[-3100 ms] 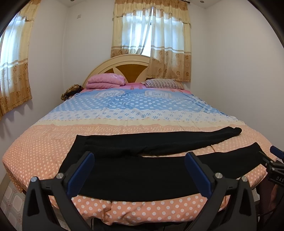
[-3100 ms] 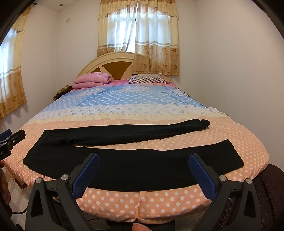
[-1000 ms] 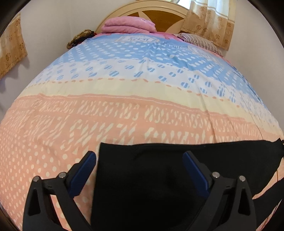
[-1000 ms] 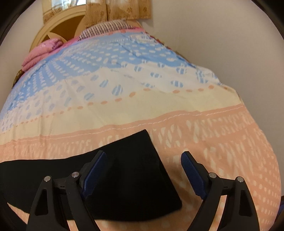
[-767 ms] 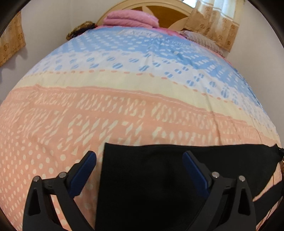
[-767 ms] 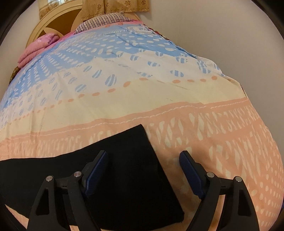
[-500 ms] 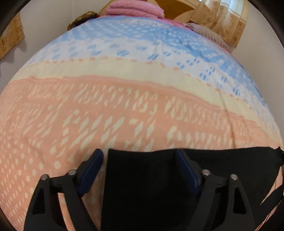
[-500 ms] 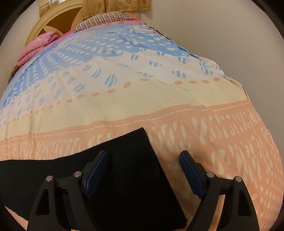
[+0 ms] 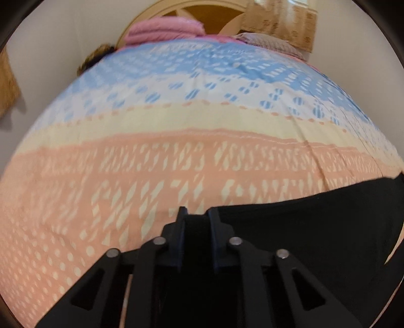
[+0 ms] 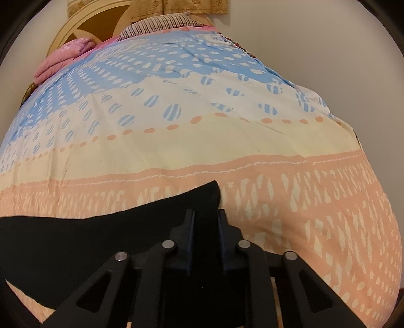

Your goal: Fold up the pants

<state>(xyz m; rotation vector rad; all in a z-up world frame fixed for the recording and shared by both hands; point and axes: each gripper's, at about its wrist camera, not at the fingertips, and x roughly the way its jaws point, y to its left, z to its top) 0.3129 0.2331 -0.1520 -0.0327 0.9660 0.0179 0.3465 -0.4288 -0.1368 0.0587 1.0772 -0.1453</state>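
Left gripper (image 9: pixel 196 214): jaws drawn close together, pinching black cloth at one end of the pants (image 9: pixel 315 227). From there the pants run toward 3 o'clock across the bedspread (image 9: pixel 176 126).

Right gripper (image 10: pixel 205 215): jaws likewise narrowed onto the other end of the pants (image 10: pixel 101 239), whose corner peaks at 12 o'clock just beyond the jaws; the cloth extends toward 9 o'clock.

Pants lie on the peach band at the foot of the bed. Pink pillows (image 9: pixel 164 30) and headboard (image 10: pixel 83 22) sit at 12 o'clock, well apart.
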